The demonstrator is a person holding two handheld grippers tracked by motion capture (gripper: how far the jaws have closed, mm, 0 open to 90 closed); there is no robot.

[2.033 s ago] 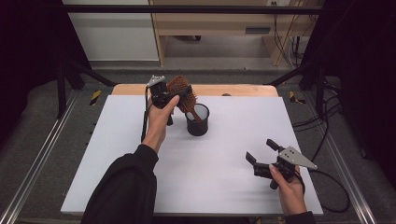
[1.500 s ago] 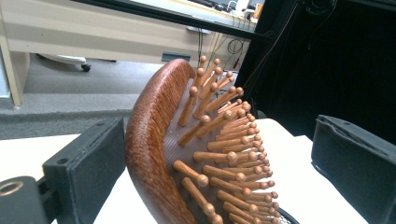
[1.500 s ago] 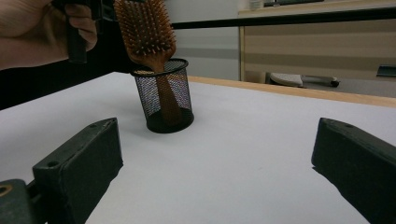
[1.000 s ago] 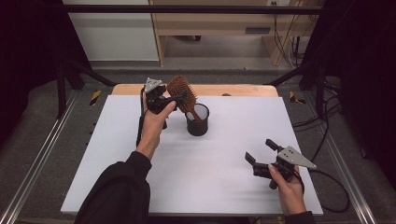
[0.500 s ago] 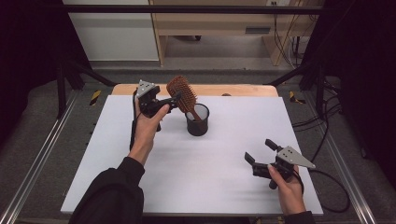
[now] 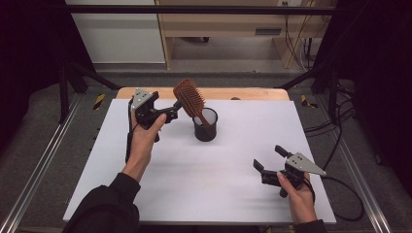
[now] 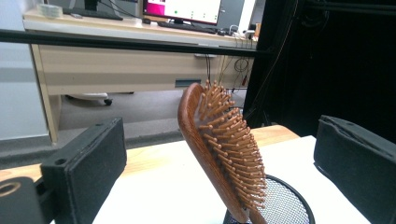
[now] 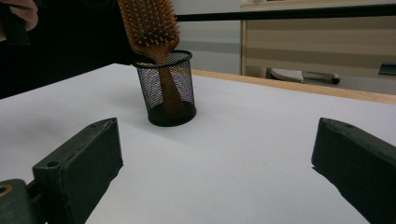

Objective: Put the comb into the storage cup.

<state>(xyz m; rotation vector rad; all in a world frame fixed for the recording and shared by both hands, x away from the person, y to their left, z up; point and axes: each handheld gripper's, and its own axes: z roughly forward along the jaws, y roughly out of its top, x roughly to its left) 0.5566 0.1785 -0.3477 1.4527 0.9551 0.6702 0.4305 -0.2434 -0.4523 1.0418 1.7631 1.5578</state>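
Your left gripper (image 6: 171, 112), jaws wide and empty, is backing leftward off the hairbrush (image 6: 188, 98) leaning in the cup (image 6: 205, 125); your right gripper (image 6: 270, 158), gaping empty, is staying near the table (image 6: 233, 194) edge.

The high view looks forward and down over the whole white table (image 6: 204, 189) from its near side. The left gripper view sits close at the far left, facing the hairbrush (image 7: 219, 149) in the mesh cup (image 7: 280, 207). The right gripper view looks low across the table from the near right; all 3 share that cup.
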